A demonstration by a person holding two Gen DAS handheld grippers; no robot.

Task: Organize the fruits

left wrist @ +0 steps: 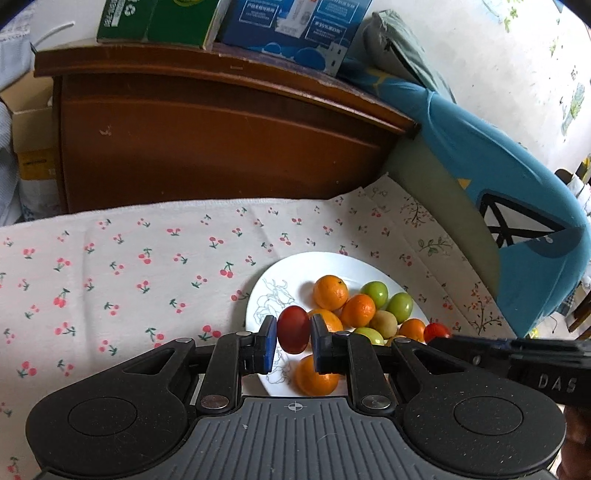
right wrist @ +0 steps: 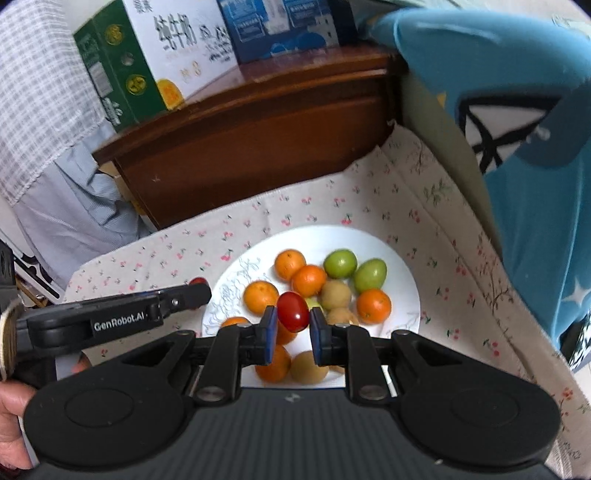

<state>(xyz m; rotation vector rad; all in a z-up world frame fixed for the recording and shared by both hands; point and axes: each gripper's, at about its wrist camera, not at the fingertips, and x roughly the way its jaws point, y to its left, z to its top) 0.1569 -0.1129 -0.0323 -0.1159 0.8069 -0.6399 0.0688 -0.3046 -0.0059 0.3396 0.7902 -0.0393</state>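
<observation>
Nearest to me, my left gripper (left wrist: 291,341) is clamped on a dark red cherry tomato (left wrist: 293,329), its blue pads (left wrist: 270,343) pressing either side, and I hold it above the near edge of a white plate (left wrist: 258,295). My right gripper (right wrist: 293,334) is likewise closed around a second, glossier red tomato (right wrist: 293,311), held above the same plate. Each gripper shows in the other's view: the right one reaches in from the right edge of the left camera with its tomato at the tip, and the left one reaches in from the left of the right camera. A bare hand (right wrist: 11,417) shows at the lower left of the right view. Below the grippers, the plate carries a pile of fruit: several small oranges (right wrist: 309,280), two green fruits (right wrist: 370,275) side by side at the far right of the pile, and a few dull yellow-brown round fruits (right wrist: 335,294) among them. The plate sits on a white cloth printed with small cherries (left wrist: 129,266), which covers the counter. Beyond the cloth stands a dark brown wooden cabinet (left wrist: 221,147) with a green and white carton (right wrist: 147,62) and a blue box (left wrist: 291,29) on top. To the right hangs a blue fabric cover (left wrist: 498,177).
</observation>
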